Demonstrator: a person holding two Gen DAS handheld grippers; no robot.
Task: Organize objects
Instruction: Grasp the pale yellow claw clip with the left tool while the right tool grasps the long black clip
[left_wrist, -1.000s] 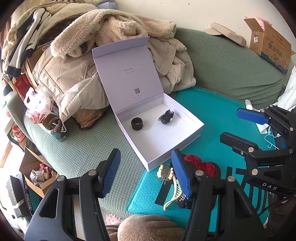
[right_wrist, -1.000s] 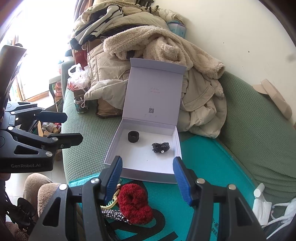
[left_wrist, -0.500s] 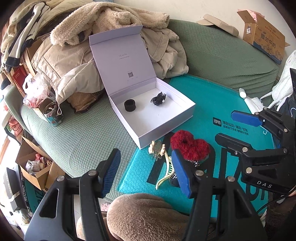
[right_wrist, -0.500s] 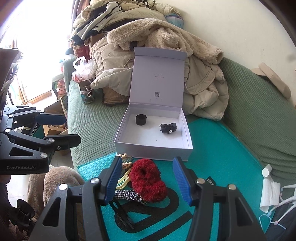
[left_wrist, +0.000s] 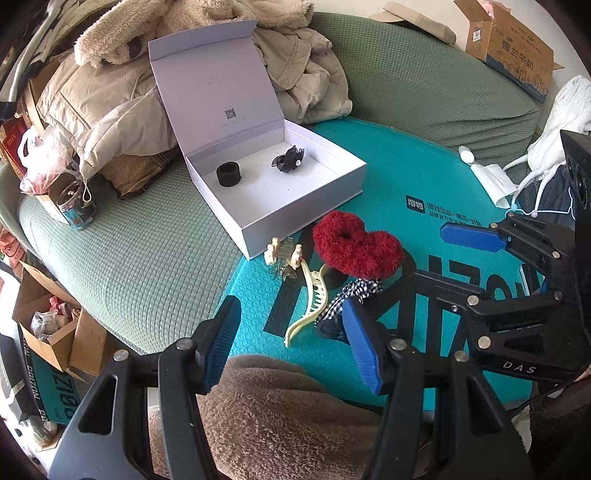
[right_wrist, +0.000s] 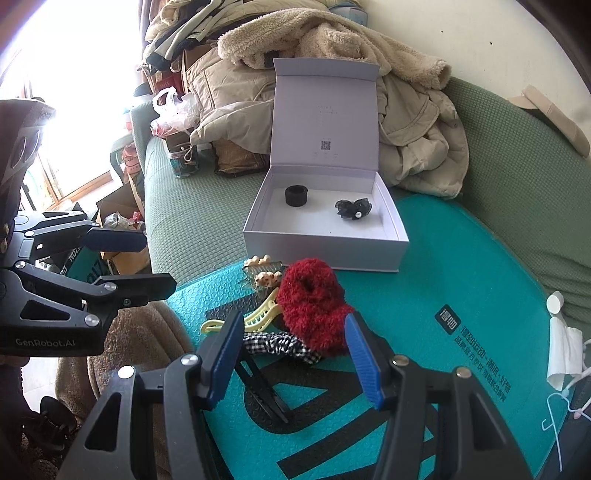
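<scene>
Right wrist view: both tongs, left tongs (right_wrist: 157, 262) and right tongs (right_wrist: 291, 354), gape empty above the red scrunchie (right_wrist: 314, 308) beside the open box (right_wrist: 325, 251), ready for sorting.

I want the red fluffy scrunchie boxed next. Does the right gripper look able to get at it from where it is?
Probably yes. The right gripper is open and empty, and the red scrunchie lies just ahead of it on the teal mat with nothing over it. It rests partly on the checked scrunchie, which might get pinched too.
</scene>
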